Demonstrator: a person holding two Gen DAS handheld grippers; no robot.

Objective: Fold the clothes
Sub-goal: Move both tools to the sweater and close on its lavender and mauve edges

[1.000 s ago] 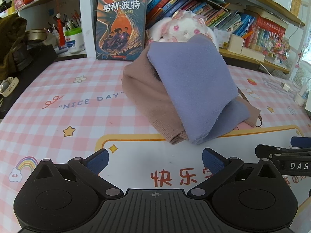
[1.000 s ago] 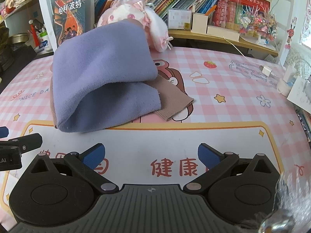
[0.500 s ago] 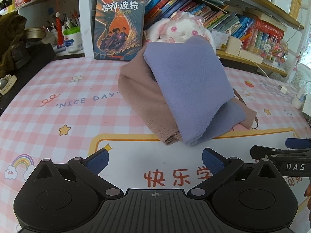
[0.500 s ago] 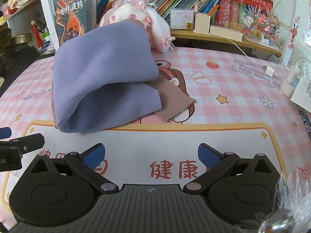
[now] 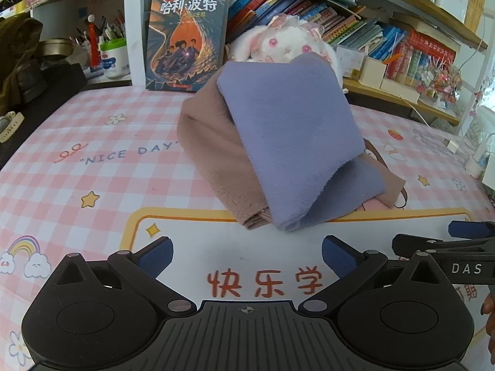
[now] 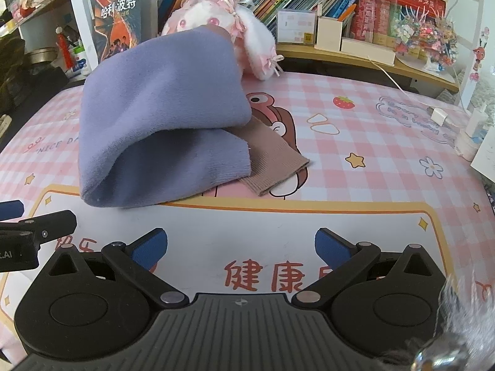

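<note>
**Folded stack on the pink mat, both tongs empty**

Bookshelves [image 5: 355,27] crowd the background behind a pink checked desk mat [image 5: 92,160]. Only the head of a plush rabbit [image 5: 278,43] shows, its body hidden behind the lavender cloth [image 5: 287,123]. That cloth lies folded over a brown knit garment [image 5: 216,154], mid-mat. Left gripper [image 5: 247,252] and right gripper [image 6: 241,244] hover spread wide, holding nothing, near the stack.
</note>
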